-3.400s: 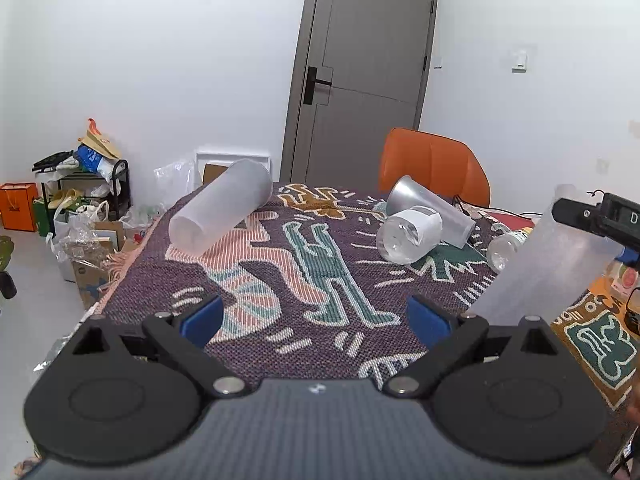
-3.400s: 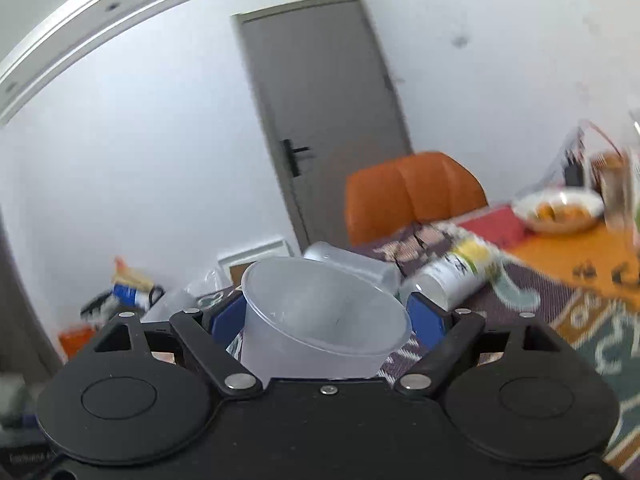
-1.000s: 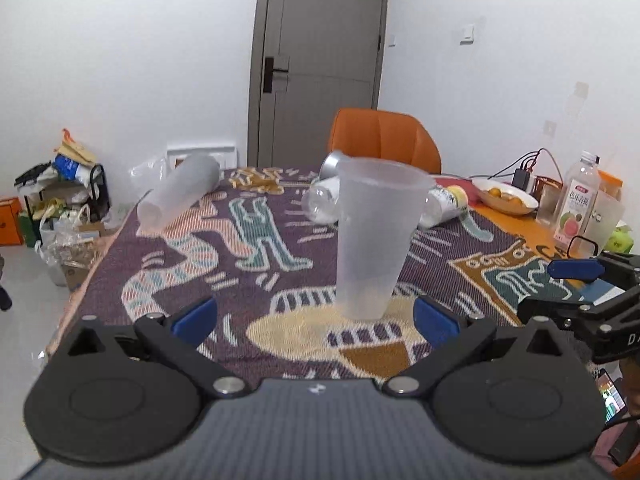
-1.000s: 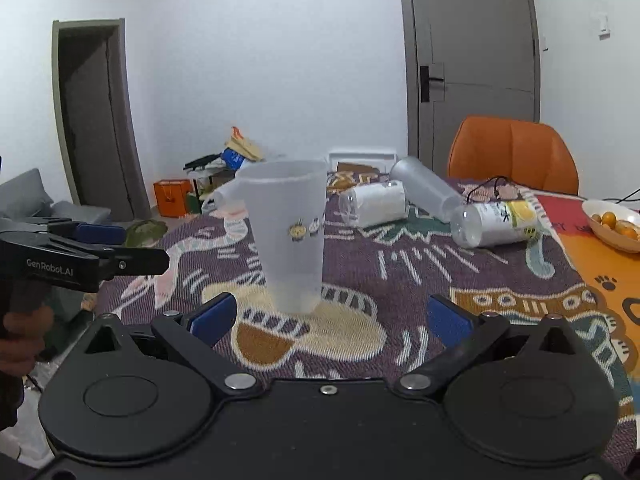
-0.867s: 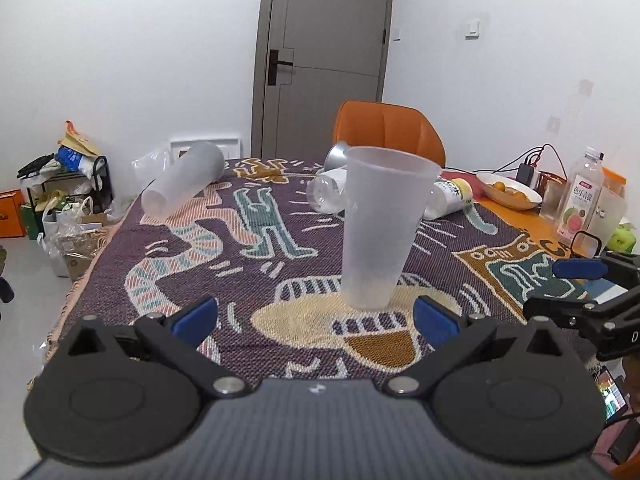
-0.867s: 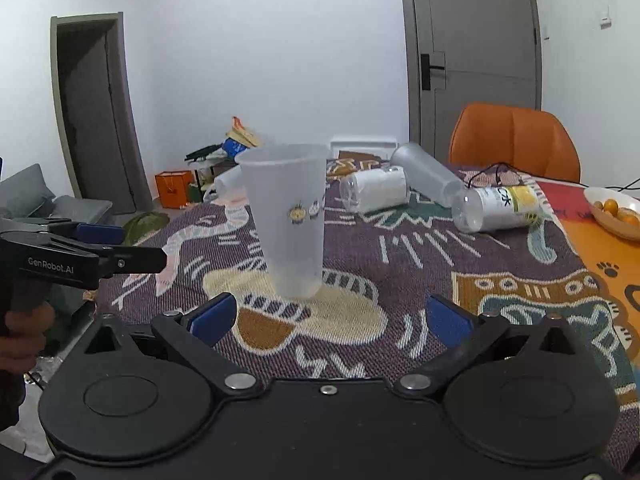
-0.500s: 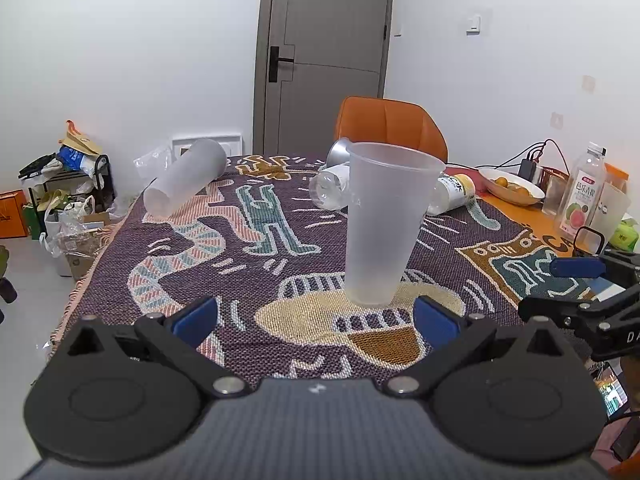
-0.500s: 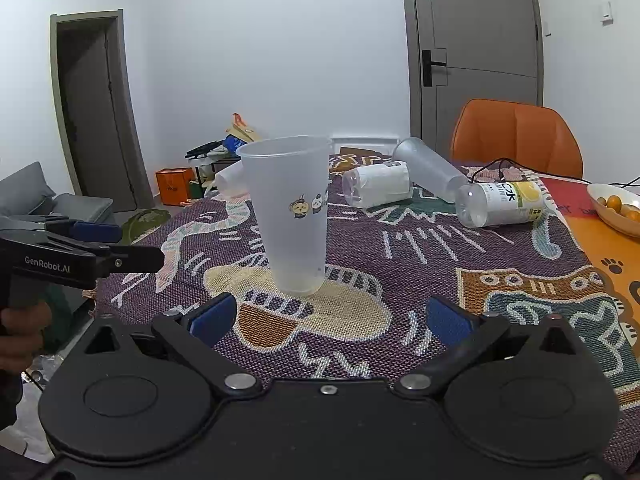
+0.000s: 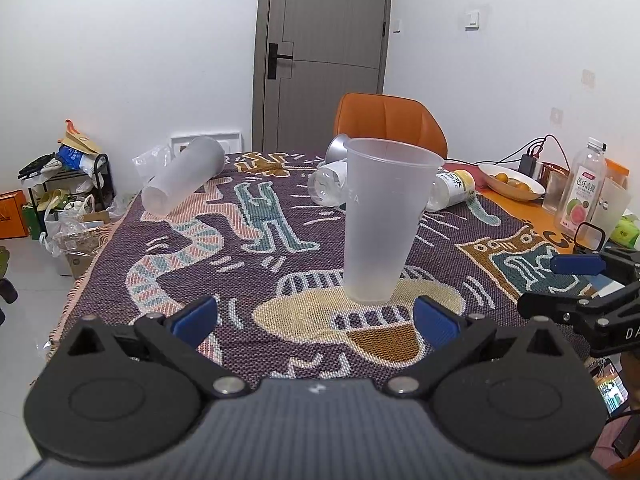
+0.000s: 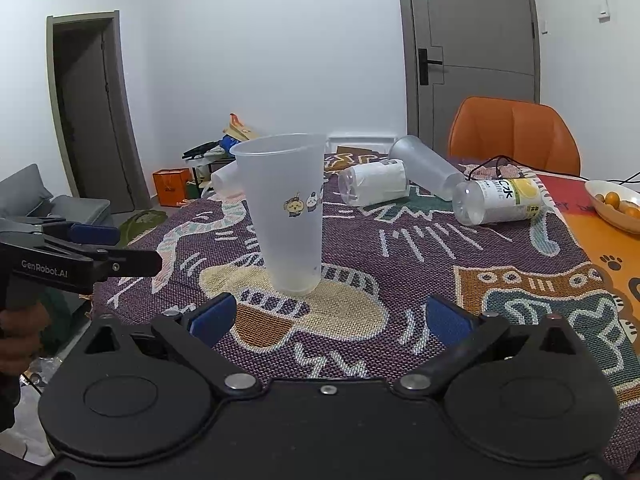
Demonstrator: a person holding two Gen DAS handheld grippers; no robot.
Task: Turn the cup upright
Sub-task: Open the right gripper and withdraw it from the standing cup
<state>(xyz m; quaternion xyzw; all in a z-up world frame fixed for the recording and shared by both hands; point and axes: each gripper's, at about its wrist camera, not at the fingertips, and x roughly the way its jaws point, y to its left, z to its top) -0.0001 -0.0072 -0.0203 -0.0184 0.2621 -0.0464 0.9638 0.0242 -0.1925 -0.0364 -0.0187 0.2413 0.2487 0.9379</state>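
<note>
Upright frosted plastic cup (image 9: pixel 382 224) near bench's front edge; toppled clear bottles (image 10: pixel 498 201) and frosted tumblers (image 9: pixel 183 182) behind. Left tongs (image 9: pixel 314 318), right tongs (image 10: pixel 328 319) agape, empty.

Both handheld grippers were matte black, each with two round pivot discs, silver screws and blue-padded fingers (image 9: pixel 195 317); the left gripper (image 10: pixel 96 246) bore white "GenRobot.AI" lettering.
</note>
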